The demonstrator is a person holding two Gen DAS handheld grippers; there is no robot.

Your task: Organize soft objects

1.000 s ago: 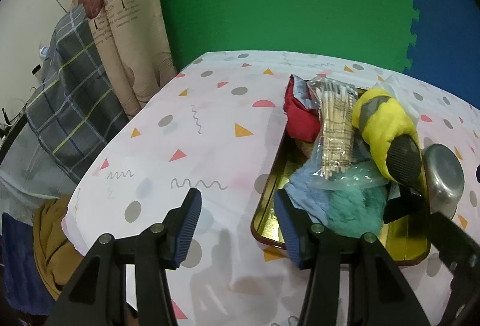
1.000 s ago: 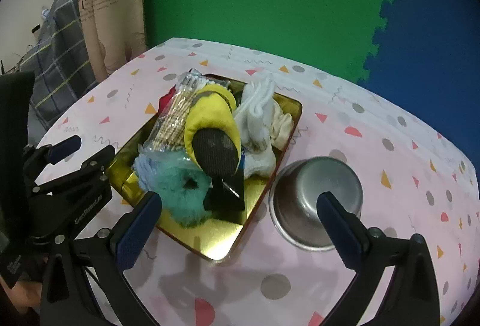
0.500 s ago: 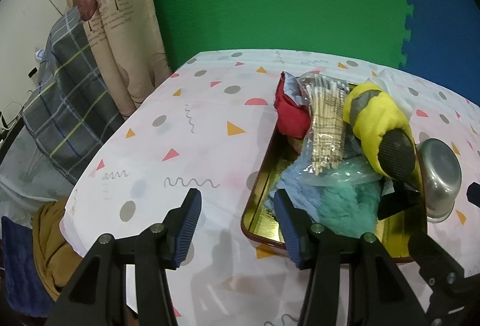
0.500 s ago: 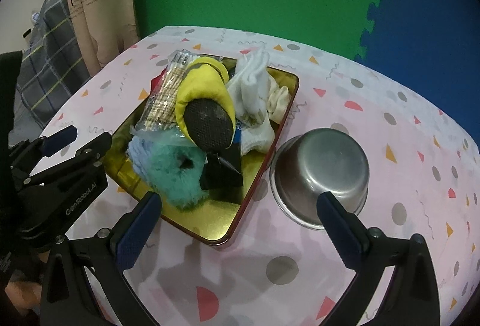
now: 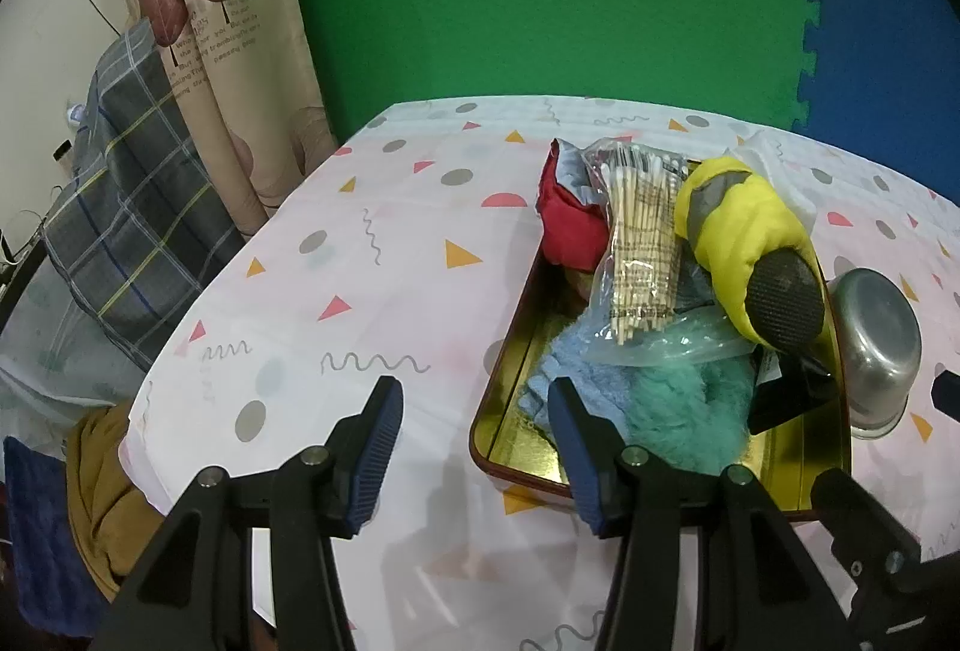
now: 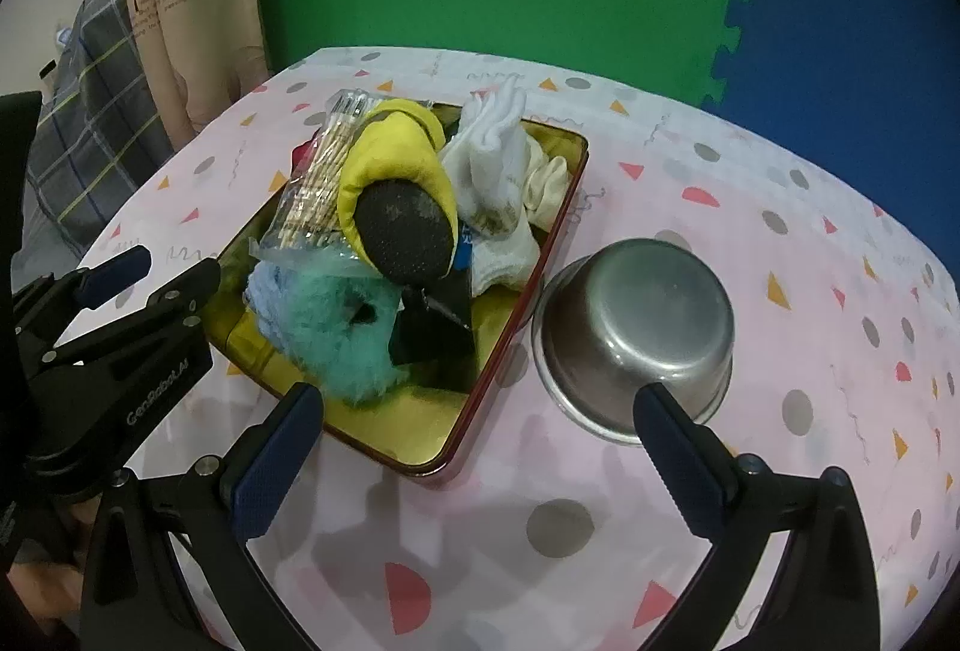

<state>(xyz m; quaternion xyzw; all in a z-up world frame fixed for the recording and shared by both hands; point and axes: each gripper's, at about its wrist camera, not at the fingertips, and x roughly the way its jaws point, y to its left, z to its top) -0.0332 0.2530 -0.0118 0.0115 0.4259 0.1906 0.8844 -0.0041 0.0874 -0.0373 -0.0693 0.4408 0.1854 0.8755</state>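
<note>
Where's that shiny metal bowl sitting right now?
The metal bowl sits on the spotted tablecloth, right of the gold tray in the right wrist view, seemingly touching its red rim.

Soft things (image 6: 336, 339) heaped, seemingly loosely, in gold tray (image 6: 414, 441).

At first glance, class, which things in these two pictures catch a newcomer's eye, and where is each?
The eye lands on the gold tray heaped with soft things: a yellow slipper with its dark sole up on top, teal fluffy cloth at the near end, white socks toward the far right. Right of the tray, an empty steel bowl stands on the dotted tablecloth.
</note>
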